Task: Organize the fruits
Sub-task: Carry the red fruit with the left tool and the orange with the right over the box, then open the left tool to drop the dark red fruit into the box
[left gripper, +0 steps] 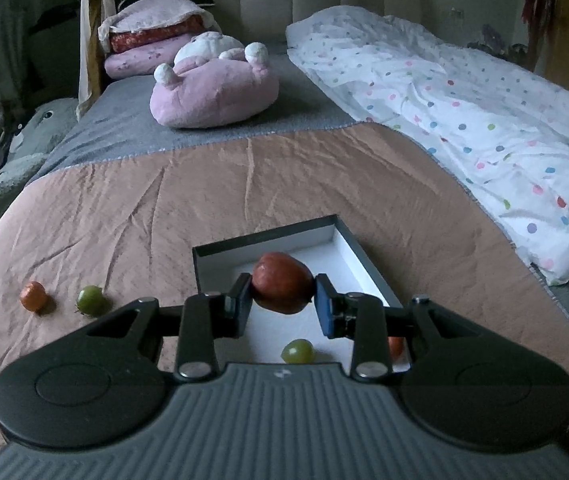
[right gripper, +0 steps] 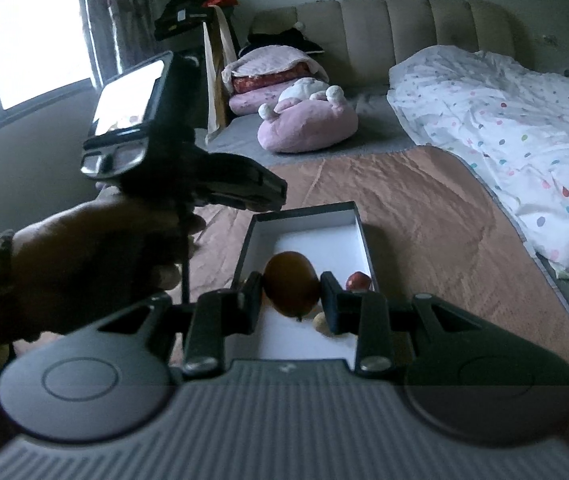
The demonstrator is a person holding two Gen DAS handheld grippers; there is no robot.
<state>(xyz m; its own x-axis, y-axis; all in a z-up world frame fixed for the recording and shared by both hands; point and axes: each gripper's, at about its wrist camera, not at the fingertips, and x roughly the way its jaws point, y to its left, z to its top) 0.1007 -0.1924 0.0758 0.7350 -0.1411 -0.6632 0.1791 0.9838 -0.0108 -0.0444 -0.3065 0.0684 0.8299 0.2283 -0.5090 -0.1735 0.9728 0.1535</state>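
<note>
My left gripper (left gripper: 283, 300) is shut on a red apple (left gripper: 282, 288) and holds it above the open black box with a white inside (left gripper: 340, 252). A green fruit (left gripper: 297, 351) and a red-orange fruit (left gripper: 395, 346) lie in the box near its front. On the brown cover, left of the box, lie a small orange fruit (left gripper: 33, 296) and a green fruit (left gripper: 91, 300). My right gripper (right gripper: 291, 298) is shut on an orange-brown fruit (right gripper: 291, 288) above the same box (right gripper: 308, 220). A red fruit (right gripper: 358, 281) and a pale fruit (right gripper: 323, 323) lie inside.
The brown cover (left gripper: 204, 184) lies over a grey bed. A pink plush cushion (left gripper: 214, 88) and stacked pillows (left gripper: 152, 40) are at the back. A dotted white duvet (left gripper: 484, 120) runs along the right. The left hand and its gripper (right gripper: 164, 168) fill the left of the right wrist view.
</note>
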